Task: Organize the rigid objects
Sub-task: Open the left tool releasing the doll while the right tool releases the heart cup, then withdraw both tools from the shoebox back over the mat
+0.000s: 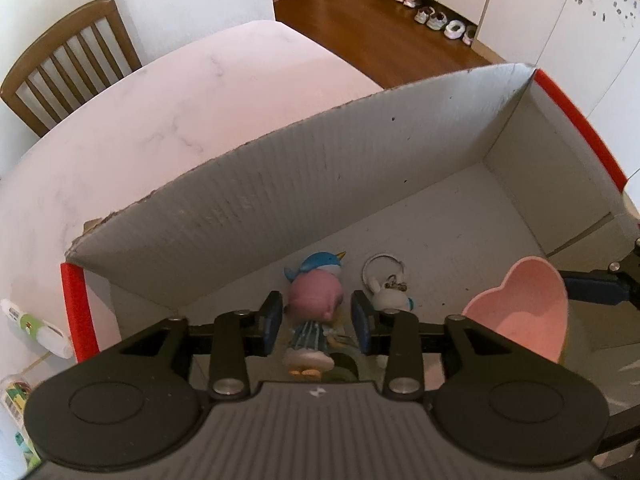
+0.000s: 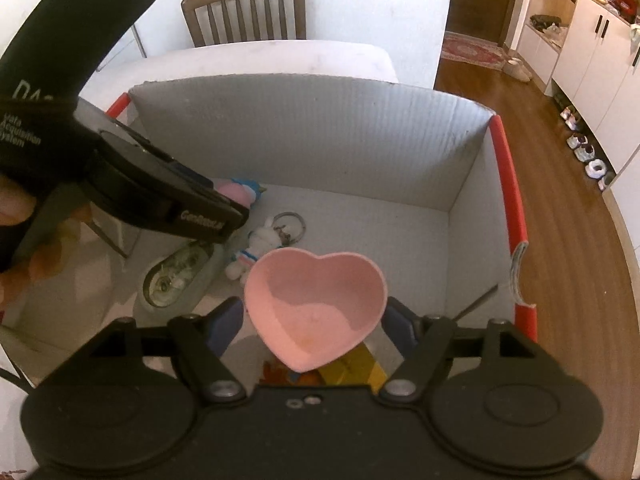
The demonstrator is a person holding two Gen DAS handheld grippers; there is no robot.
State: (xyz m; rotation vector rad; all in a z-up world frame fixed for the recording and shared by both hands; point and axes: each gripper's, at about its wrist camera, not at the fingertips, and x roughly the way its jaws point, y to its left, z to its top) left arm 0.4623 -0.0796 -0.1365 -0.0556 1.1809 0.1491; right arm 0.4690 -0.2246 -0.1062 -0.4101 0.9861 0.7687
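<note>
- In the left wrist view, the left gripper (image 1: 317, 316) points down into a big grey box (image 1: 320, 160) with red edges.
- Its tongs are let go. A little doll (image 1: 316, 300) with a pink head and a blue hat stands between the pads, and the pads do not press it.
- At 3 o'clock from the doll, just beside it, lies a white keyring toy (image 1: 390, 300) with a metal ring.
- Farther toward 3 o'clock is the pink heart bowl (image 1: 520, 312). A finger of the other tool touches its far side.
- The box sits on a white table (image 1: 160, 100). A wooden chair (image 1: 68, 60) stands at 10 o'clock, and shoes (image 1: 436, 20) line the floor at 1 o'clock.
- The doll's feet are partly hidden by the tool. Small things at 8 o'clock are cut off.
- In the right wrist view, the right gripper (image 2: 314, 316) is clenched on the pink heart bowl and holds it over the near part of the box.
- The left tool comes in from 9 o'clock and covers most of the doll.
- A clear oval thing (image 2: 176, 276) lies at 9 o'clock from the bowl. I cannot tell what it is.
- Yellow and orange things (image 2: 360, 364) peek out under the bowl, mostly hidden.
- A blurry hand (image 2: 12, 208) is cut off at the 9 o'clock edge.
</note>
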